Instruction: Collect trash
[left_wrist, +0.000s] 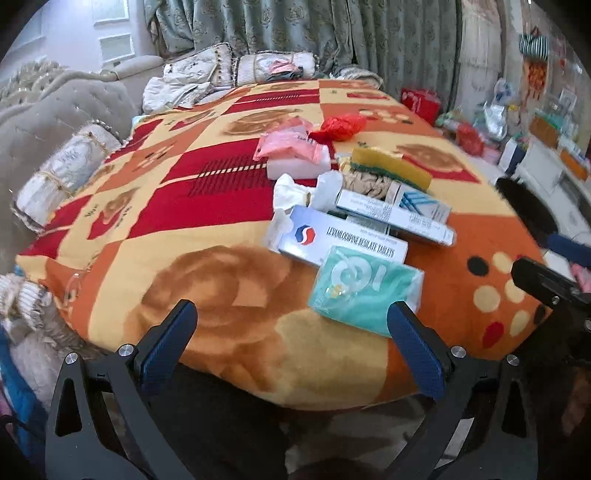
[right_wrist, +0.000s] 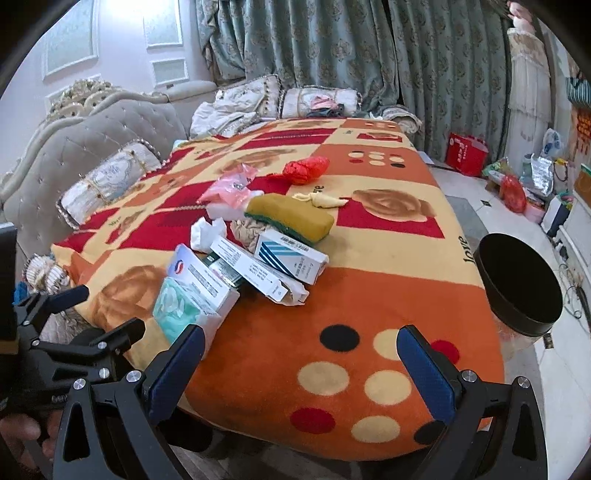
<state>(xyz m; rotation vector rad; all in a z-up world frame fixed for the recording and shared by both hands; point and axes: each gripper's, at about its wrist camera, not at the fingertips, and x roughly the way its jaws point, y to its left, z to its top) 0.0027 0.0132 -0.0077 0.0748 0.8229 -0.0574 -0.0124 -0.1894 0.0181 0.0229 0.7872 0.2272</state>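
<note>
A heap of trash lies on the patterned blanket: a teal tissue pack nearest, a white tablet box, more medicine boxes, a yellow-green sponge, crumpled white tissue, a pink wrapper and a red plastic bag. My left gripper hangs open at the blanket's near edge, its right finger just before the tissue pack. My right gripper is open over the dotted corner, holding nothing. A black round bin stands right of the blanket.
A tufted grey sofa back and bolster cushions line the left side, curtains hang behind. Bags and clutter cover the floor at the right, with a red bag near the curtain. A hand grips the left tool.
</note>
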